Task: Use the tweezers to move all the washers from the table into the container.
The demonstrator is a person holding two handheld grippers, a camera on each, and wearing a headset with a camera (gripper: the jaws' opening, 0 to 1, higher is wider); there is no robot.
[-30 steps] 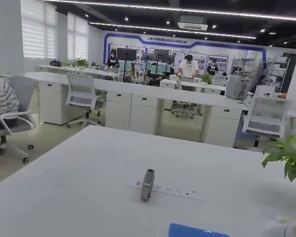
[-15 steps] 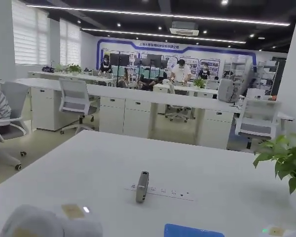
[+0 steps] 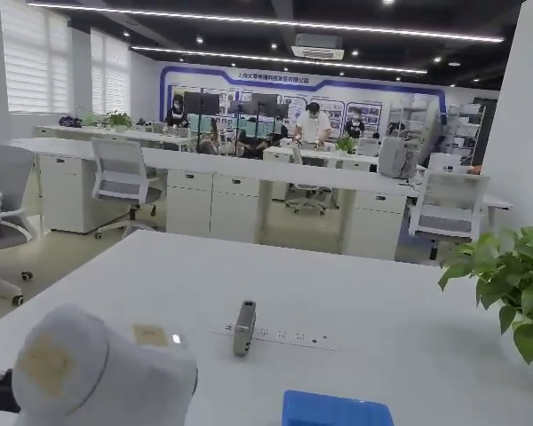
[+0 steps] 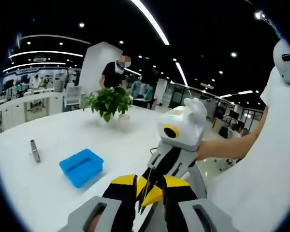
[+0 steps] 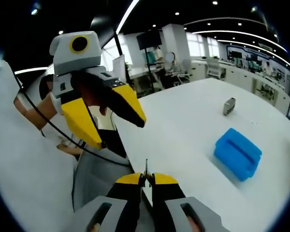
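A blue container [image 3: 338, 410] lies on the white table [image 3: 355, 293] at the near edge; it is also in the left gripper view [image 4: 81, 166] and the right gripper view [image 5: 238, 152]. My right gripper [image 5: 146, 180] is shut on thin metal tweezers [image 5: 146, 168], whose tips stick up between its yellow jaws. My left gripper [image 5: 121, 134] hangs close in front of it with its yellow jaws spread and nothing between them. From the left gripper [image 4: 151, 180], the right one's white body [image 4: 181, 128] sits just ahead. Both are held off the table's edge, near the person.
A small grey device [image 3: 243, 328] stands by a power strip mid-table. A potted plant [image 3: 506, 275] stands at the table's right side. The grey housing of a gripper [image 3: 98, 373] fills the head view's lower left. Desks, chairs and people are beyond.
The head camera has drifted, shifting the whole scene left. A gripper's grey housing has risen into the head view at lower left.
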